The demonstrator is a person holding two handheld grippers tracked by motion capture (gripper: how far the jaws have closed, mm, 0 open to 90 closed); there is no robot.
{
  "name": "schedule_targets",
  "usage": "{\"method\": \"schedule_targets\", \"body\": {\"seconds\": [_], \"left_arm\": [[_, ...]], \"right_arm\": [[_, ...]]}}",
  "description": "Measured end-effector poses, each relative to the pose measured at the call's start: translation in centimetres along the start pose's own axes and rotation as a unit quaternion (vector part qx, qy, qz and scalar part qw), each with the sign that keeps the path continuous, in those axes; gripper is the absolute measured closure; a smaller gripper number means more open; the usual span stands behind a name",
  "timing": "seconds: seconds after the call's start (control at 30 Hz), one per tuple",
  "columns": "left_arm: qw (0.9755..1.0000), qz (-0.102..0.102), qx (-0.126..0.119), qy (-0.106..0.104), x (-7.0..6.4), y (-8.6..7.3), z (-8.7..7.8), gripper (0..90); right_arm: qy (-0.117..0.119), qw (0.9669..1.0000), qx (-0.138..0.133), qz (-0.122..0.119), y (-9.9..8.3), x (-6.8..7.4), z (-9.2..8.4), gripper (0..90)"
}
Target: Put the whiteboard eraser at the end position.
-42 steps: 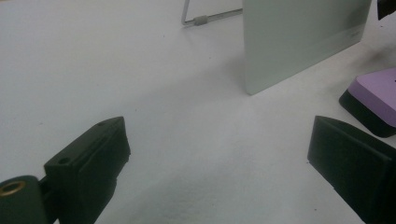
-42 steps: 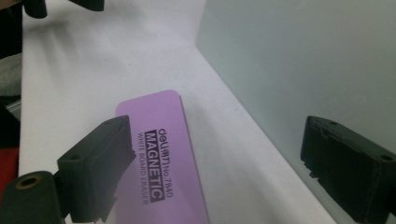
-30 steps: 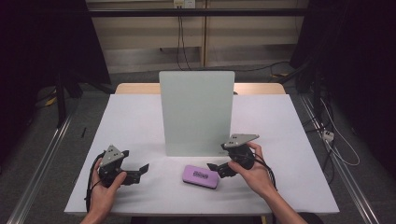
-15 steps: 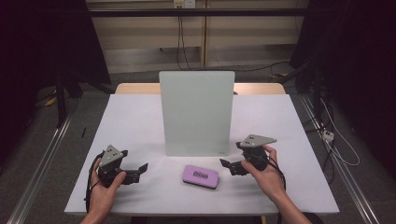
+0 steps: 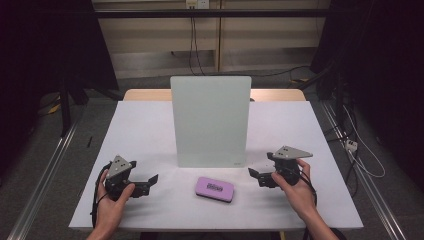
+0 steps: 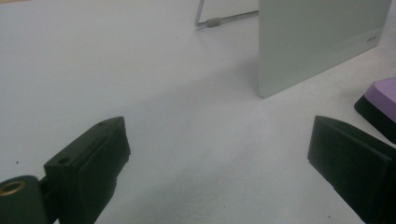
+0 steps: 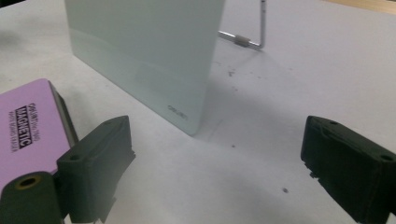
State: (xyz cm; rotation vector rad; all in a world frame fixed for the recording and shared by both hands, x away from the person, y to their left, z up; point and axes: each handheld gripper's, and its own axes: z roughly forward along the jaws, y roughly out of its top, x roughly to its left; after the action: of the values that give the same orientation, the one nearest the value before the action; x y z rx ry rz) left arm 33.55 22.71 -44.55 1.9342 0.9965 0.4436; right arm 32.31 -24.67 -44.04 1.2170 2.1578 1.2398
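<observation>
Between the spread fingers of the left gripper (image 5: 150, 181) and right gripper (image 5: 255, 176) lay the purple magnetic eraser (image 5: 214, 189), touching neither.

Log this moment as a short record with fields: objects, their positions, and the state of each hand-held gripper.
surface: white table top
board: pale glass whiteboard, upright on a wire stand, mid-table
eraser: purple magnetic eraser, flat on the table in front of the board, untouched
left hand-held gripper: jaws open, empty, left of the eraser, low over the table
right hand-held gripper: jaws open, empty, right of the eraser and apart from it
contact: neither gripper touches the eraser or the board
</observation>
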Motion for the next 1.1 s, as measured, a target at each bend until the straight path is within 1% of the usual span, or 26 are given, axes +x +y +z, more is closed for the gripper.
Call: {"method": "schedule_targets", "body": {"seconds": [0.23, 0.47, 0.57, 0.67, 0.73, 0.77, 0.87, 0.97, 1.1], "left_arm": [[1.0000, -0.003, 0.000, 0.001, 0.0, 0.0, 0.0, 5.4], [1.0000, -0.003, 0.001, 0.001, 0.1, 0.0, 0.0, 5.4], [1.0000, -0.004, -0.002, 0.002, 0.2, 0.0, -0.1, 5.4], [1.0000, -0.006, -0.003, 0.003, 0.3, 0.0, -0.1, 5.3], [1.0000, -0.003, -0.003, 0.003, 0.3, 0.0, -0.2, 5.3], [1.0000, -0.004, -0.004, 0.004, 0.3, 0.0, -0.2, 5.3], [1.0000, -0.005, -0.007, 0.005, 0.4, 0.0, -0.2, 5.2], [0.9999, -0.007, -0.007, 0.005, 0.4, 0.0, -0.3, 5.1], [0.9999, -0.010, -0.010, 0.005, 0.5, 0.0, -0.4, 5.1]], "right_arm": [[-0.018, 0.9996, -0.006, 0.021, -0.7, -1.0, -0.9, 8.7], [-0.036, 0.9989, -0.008, 0.027, -1.4, -2.1, -1.9, 8.5], [-0.046, 0.9983, -0.009, 0.034, -1.8, -2.5, -2.3, 8.5], [-0.053, 0.9976, -0.013, 0.044, -2.4, -2.9, -2.7, 8.5], [-0.053, 0.9968, -0.019, 0.057, -2.8, -3.1, -3.0, 8.5], [-0.056, 0.9966, -0.020, 0.057, -3.0, -3.2, -3.1, 8.5], [-0.061, 0.9959, -0.024, 0.062, -3.5, -3.4, -3.3, 8.5], [-0.061, 0.9959, -0.024, 0.062, -3.8, -3.4, -3.5, 8.6], [-0.066, 0.9953, -0.032, 0.063, -4.1, -3.4, -3.8, 8.5]]}}
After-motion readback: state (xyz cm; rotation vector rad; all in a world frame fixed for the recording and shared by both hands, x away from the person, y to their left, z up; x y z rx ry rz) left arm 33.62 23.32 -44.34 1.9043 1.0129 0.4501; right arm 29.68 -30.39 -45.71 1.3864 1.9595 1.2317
